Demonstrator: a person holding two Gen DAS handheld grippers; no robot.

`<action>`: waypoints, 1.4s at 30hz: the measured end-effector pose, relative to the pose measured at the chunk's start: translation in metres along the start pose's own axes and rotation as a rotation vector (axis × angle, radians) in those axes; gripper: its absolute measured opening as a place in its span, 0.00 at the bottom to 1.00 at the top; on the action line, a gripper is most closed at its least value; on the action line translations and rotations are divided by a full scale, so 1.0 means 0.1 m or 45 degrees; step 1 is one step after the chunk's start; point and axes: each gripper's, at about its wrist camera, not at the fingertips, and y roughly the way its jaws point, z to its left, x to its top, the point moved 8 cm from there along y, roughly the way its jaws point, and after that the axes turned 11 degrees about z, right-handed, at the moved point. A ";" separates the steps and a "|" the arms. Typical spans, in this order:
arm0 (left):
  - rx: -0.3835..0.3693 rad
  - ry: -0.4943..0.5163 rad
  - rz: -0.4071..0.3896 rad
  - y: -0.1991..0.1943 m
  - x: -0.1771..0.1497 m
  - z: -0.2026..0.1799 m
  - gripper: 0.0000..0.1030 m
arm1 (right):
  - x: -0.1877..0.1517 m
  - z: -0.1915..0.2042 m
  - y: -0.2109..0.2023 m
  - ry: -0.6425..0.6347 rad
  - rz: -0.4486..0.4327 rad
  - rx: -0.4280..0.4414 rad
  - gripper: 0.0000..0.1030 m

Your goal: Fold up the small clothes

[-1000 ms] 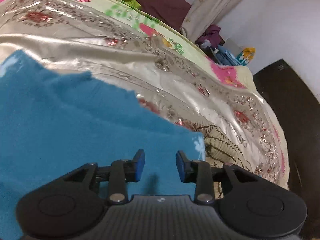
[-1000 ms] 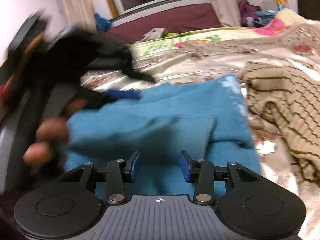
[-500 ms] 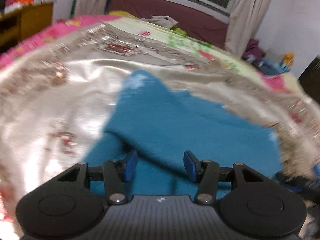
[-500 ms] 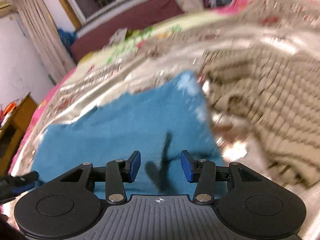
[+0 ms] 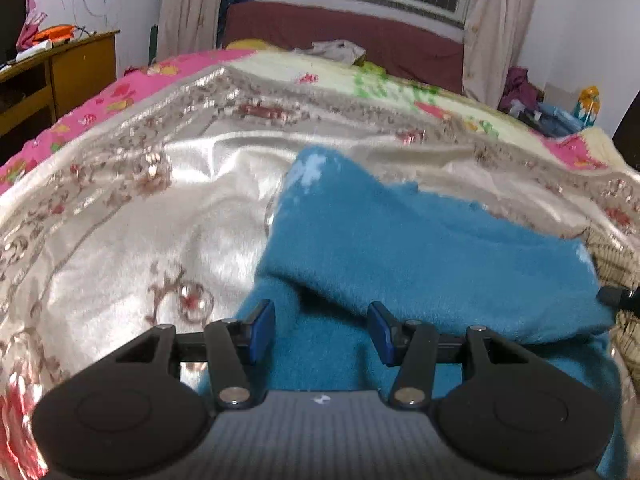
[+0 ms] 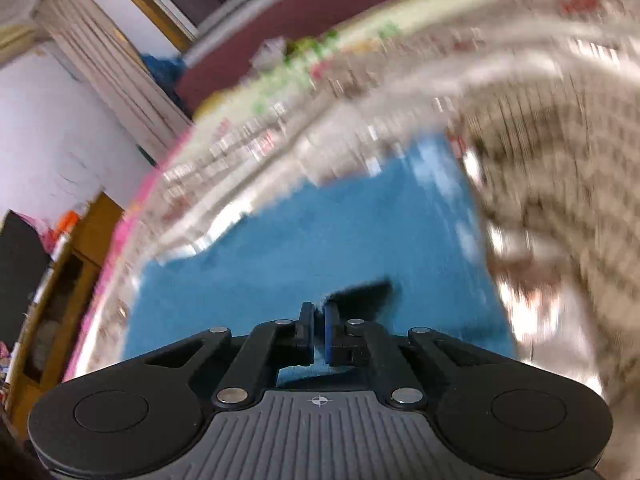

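Striped knit [image 6: 560, 184] beside blue garment [image 6: 320, 248]

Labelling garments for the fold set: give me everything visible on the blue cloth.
The blue cloth is fuzzy, fleece-like teal with pale whitish marks near its far corner. It lies on the shiny bedcover, partly folded: an upper layer overlaps a lower one. A striped beige knit lies at its right edge. The left gripper sits open over its near edge; the right gripper is shut at its near edge, grip unclear.
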 end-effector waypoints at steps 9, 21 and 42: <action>0.048 -0.007 0.046 0.17 -0.05 0.08 0.63 | 0.27 -0.18 -0.01 -0.074 -0.041 -0.178 0.11; 0.093 0.062 -0.054 -0.06 -0.03 0.15 0.63 | 0.05 -0.30 0.37 -0.002 0.087 -0.138 0.58; 0.344 0.220 0.070 0.18 -0.38 0.31 0.73 | 0.50 -0.27 0.70 -0.155 0.100 -0.351 0.16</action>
